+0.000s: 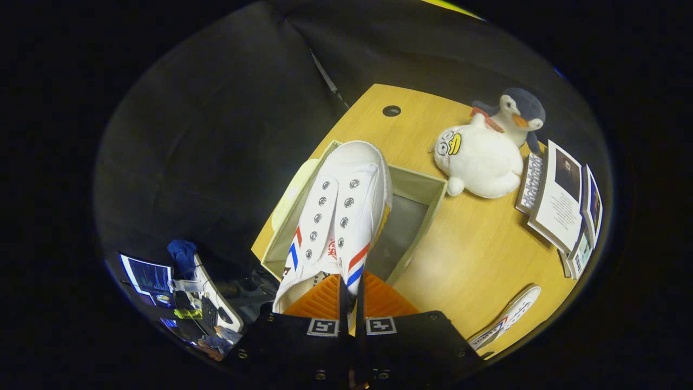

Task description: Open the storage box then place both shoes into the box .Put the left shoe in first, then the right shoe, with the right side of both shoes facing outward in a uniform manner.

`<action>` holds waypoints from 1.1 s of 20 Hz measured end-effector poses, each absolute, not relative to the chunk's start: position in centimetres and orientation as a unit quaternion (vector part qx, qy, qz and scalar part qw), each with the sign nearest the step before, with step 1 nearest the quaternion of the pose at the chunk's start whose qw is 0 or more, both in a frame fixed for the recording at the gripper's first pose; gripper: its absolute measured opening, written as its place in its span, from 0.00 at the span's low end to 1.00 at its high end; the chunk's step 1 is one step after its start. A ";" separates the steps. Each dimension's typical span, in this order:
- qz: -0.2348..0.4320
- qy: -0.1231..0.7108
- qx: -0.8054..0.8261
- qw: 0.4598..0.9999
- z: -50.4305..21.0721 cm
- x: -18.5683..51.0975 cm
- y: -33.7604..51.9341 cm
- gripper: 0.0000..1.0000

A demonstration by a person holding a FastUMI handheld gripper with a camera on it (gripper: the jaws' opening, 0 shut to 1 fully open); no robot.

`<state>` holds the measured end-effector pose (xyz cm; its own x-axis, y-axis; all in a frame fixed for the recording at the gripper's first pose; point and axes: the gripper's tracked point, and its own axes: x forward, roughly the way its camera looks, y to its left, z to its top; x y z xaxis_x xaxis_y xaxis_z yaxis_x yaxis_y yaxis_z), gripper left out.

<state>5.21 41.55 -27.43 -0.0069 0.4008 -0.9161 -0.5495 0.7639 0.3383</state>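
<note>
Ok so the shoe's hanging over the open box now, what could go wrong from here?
1. The gripper pinches the white sneaker only by its heel edge, so it could swing or slip out.
2. Its toe hangs over the storage box's far rim and might catch there rather than drop inside.
3. The box sits near the wooden table's edge; a push could shift it off.
</note>
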 end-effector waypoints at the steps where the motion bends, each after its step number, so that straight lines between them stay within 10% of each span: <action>1: 0.338 0.626 -0.065 0.700 -28.1 5.2 42.2 0.04; 6: 0.346 0.635 -0.047 0.689 -29.9 5.2 45.2 0.06; 11: 0.360 0.596 -0.048 0.716 -27.3 7.4 45.3 0.91; 22: 0.320 0.574 0.009 0.754 -23.3 9.6 35.6 0.90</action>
